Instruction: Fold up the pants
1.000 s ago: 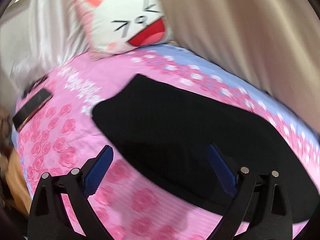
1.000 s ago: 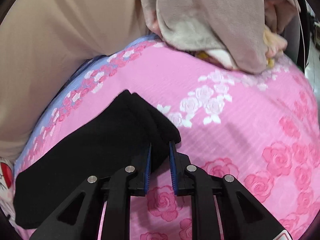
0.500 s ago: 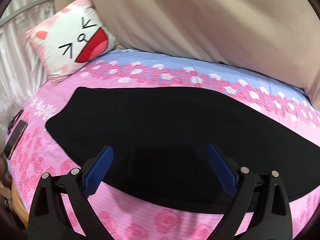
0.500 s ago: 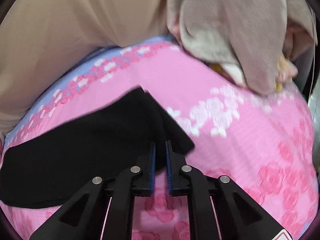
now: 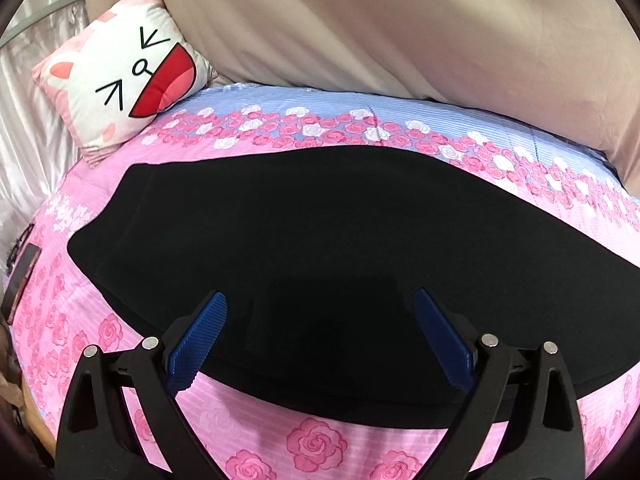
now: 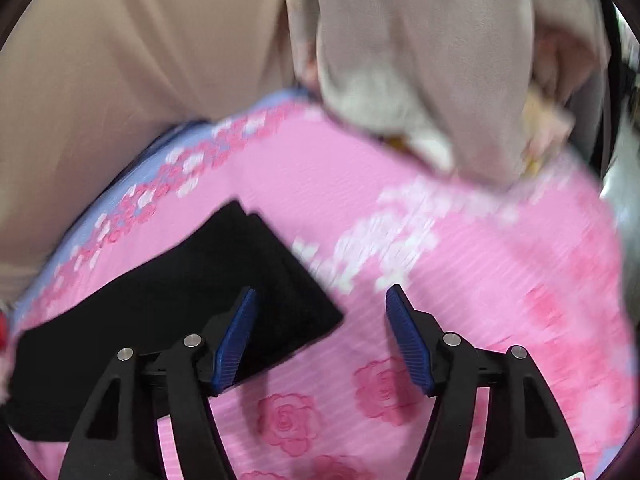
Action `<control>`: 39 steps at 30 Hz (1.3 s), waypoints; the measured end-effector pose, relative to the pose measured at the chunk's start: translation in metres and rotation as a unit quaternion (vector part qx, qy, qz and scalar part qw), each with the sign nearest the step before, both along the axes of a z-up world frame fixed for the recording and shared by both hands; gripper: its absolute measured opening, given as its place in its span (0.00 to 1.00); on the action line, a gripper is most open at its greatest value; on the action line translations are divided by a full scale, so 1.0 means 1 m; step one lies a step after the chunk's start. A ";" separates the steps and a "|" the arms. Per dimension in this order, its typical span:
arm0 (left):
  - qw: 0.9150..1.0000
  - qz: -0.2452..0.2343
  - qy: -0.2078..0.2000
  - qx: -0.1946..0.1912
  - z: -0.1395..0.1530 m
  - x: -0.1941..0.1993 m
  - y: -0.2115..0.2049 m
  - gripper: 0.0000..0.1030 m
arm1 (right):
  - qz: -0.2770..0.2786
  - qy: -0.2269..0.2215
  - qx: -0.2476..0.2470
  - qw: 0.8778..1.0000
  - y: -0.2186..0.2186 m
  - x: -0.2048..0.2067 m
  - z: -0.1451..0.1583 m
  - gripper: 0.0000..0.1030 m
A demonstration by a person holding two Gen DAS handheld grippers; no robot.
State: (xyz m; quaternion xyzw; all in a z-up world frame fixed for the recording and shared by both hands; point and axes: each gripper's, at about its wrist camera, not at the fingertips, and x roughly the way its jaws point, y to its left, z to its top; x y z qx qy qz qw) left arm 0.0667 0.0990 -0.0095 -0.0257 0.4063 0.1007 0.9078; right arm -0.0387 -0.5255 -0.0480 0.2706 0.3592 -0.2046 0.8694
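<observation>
Black pants (image 5: 304,248) lie flat across the pink rose-print bedsheet (image 5: 320,444), folded lengthwise into one long strip. My left gripper (image 5: 320,300) hovers open over the pants' near edge, nothing pinched between its blue pads. In the right wrist view the leg end of the pants (image 6: 224,280) lies on the sheet (image 6: 460,280). My right gripper (image 6: 320,296) has its jaws opening; the corner of the leg end sits by the left pad (image 6: 236,336), free of the pads.
A cat-face cushion (image 5: 124,80) leans at the back left. A beige curtain (image 5: 400,32) hangs behind the bed. A dark flat object (image 5: 20,280) lies at the left edge. A heap of grey and beige fabric (image 6: 440,60) sits at the bed's far right.
My right gripper was shut on the pants' leg end and has opened, leaving the cloth flat. The left gripper swung right along the pants, still open.
</observation>
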 end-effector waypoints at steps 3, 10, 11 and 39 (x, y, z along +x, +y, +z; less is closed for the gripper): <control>1.000 0.002 0.000 -0.009 -0.002 0.000 0.006 0.90 | 0.005 -0.007 0.011 1.000 0.004 0.008 -0.008 0.37; 1.000 -0.003 -0.004 -0.023 -0.004 -0.007 0.025 0.90 | 0.013 -0.112 0.093 0.989 0.026 0.004 0.028 0.18; 1.000 -0.003 -0.006 -0.026 -0.003 -0.007 0.030 0.90 | 0.021 -0.125 0.093 0.987 0.034 0.005 0.039 0.18; 0.996 0.003 -0.050 -0.078 0.001 -0.039 0.134 0.90 | 0.433 -0.095 0.019 0.896 0.453 0.140 0.114 0.18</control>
